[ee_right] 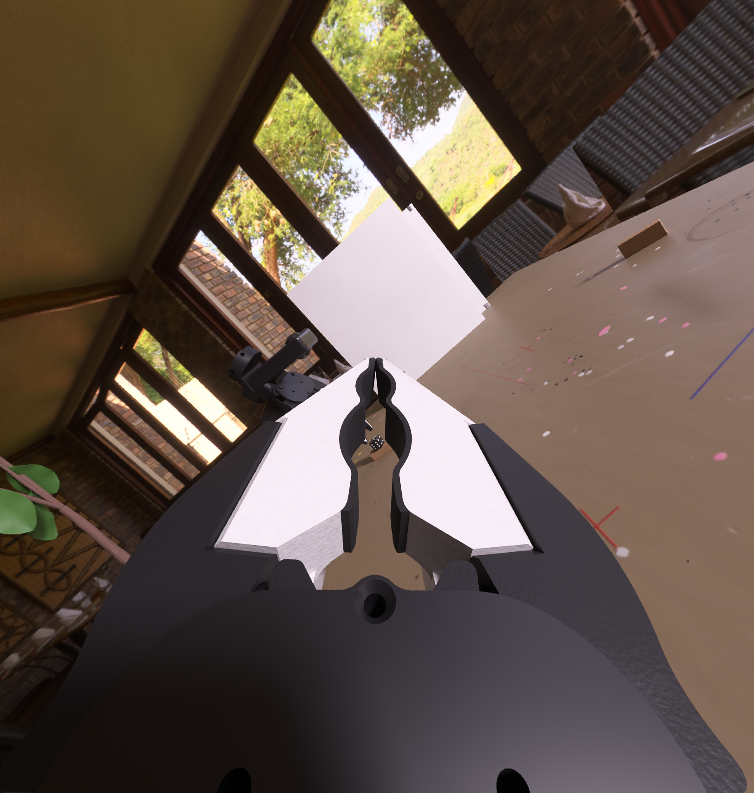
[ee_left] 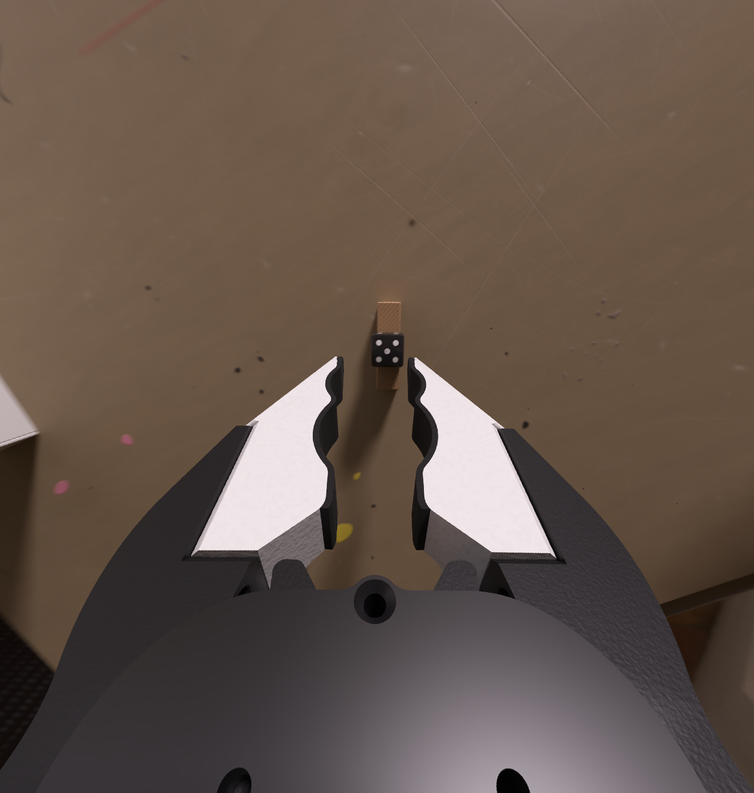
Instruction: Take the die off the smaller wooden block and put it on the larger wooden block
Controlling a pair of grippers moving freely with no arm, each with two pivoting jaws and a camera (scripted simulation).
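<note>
A black die [ee_left: 387, 349] with white pips sits on the smaller wooden block [ee_left: 388, 315], which lies on the brown table [ee_left: 559, 257]. My left gripper [ee_left: 375, 362] is open and empty. It hovers above the die, which shows just past the fingertips, in line with the gap. My right gripper [ee_right: 375, 362] is shut and empty, held tilted off to the side. Through its finger gap I see the die [ee_right: 377, 442] on the small block [ee_right: 378, 454]. The larger wooden block [ee_right: 643, 238] lies far across the table. The left gripper [ee_right: 276, 373] also shows there.
A white box [ee_left: 1, 412] stands at the table's left; it also shows in the right wrist view [ee_right: 388, 292]. The table edge [ee_left: 710, 594] runs at the lower right. Paint specks and scratches mark the tabletop [ee_right: 624, 429]. Windows and a brick wall lie beyond.
</note>
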